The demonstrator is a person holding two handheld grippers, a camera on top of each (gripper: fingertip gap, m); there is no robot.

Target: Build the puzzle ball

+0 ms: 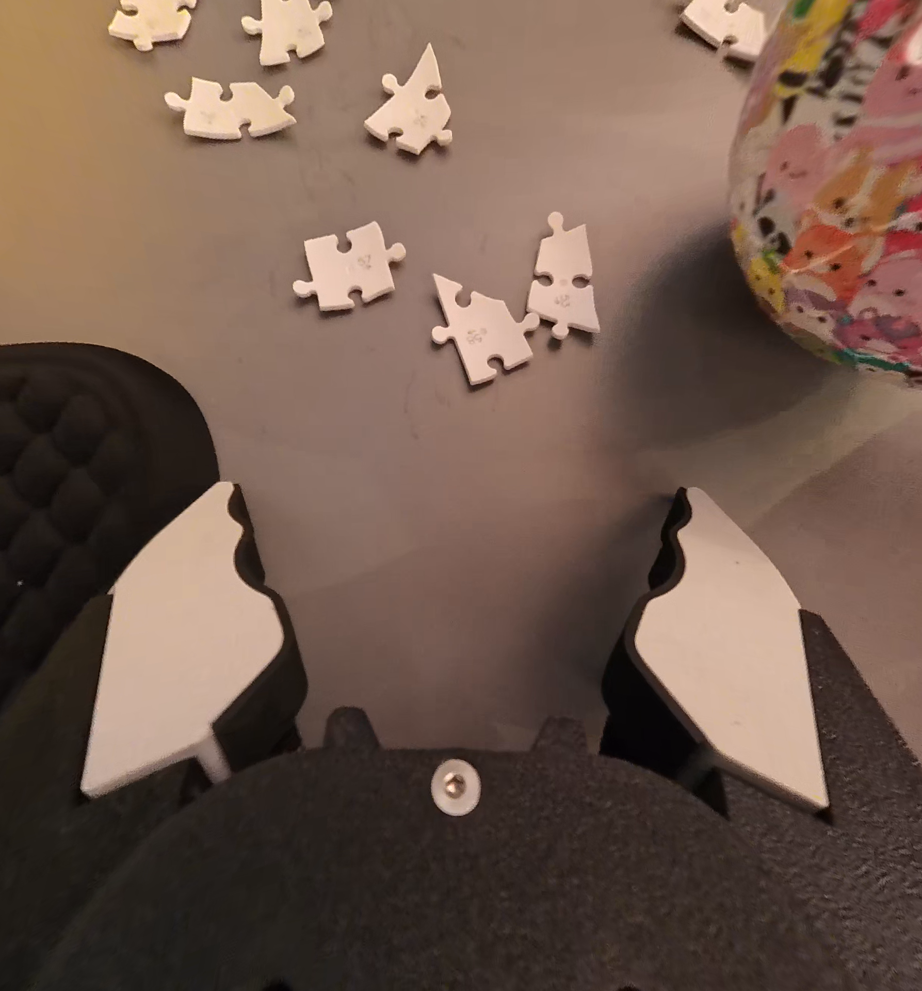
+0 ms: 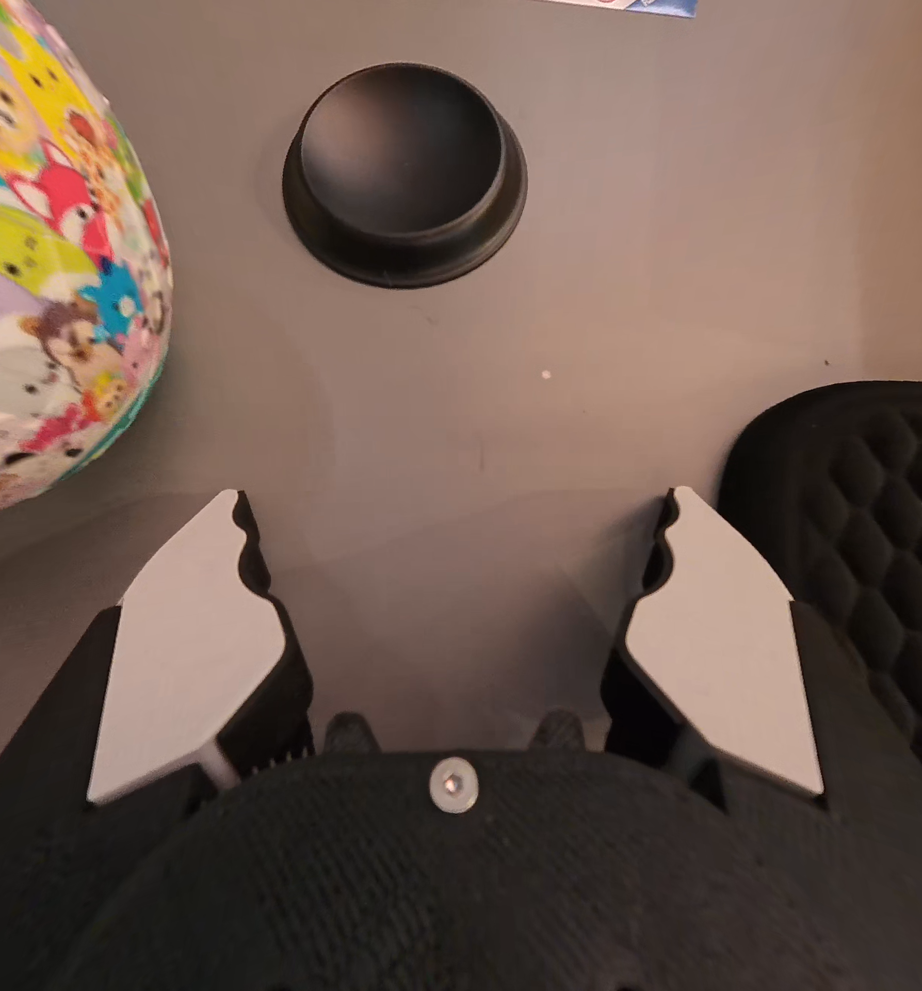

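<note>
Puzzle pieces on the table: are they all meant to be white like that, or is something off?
Nothing looks damaged. The loose pieces lie printed side down, scattered on the grey table left of the colourful ball.

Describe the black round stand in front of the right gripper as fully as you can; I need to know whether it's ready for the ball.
The black round stand is a matte, plastic-looking disc: a wide flat flange at the base and a raised ring around a shallow dished top. It sits upright and empty on the grey table, apart from the puzzle ball to its left and ahead of the open right gripper. Nothing touches it but the table.
</note>
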